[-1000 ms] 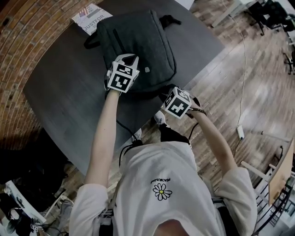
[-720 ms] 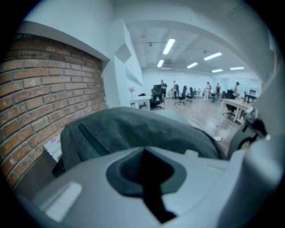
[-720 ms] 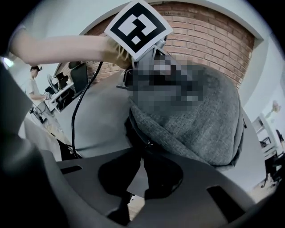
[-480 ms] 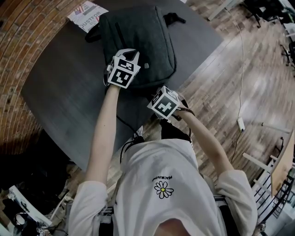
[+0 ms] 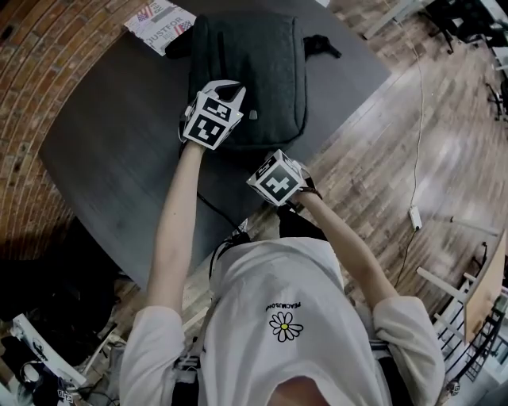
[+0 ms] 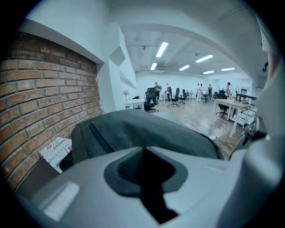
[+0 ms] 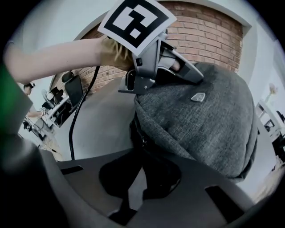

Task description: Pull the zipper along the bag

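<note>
A dark grey fabric bag (image 5: 258, 67) lies on the dark table (image 5: 119, 158). My left gripper (image 5: 230, 89) rests on the bag's near left part. Its jaws are all but together and just starting to open, and its grey fingers (image 7: 185, 71) lie flat on the fabric. My right gripper (image 5: 266, 157) is at the bag's near edge, its jaws closing. In the right gripper view a dark tab from the zipper line (image 7: 141, 141) runs down between the jaws of the right gripper (image 7: 133, 171). The left gripper view shows the bag (image 6: 133, 127) just beyond the left gripper (image 6: 142, 153).
A printed leaflet (image 5: 159, 17) lies at the table's far left corner beside the bag. The bag's black strap (image 5: 321, 44) trails off to the right. A black cable (image 5: 214, 212) runs along my left arm. Brick floor (image 5: 32, 119) is left of the table, wood floor (image 5: 397, 158) right.
My right gripper has moved left along the bag's near edge. The bag has swung round to lie straighter away from me. The left gripper has stayed on the bag.
</note>
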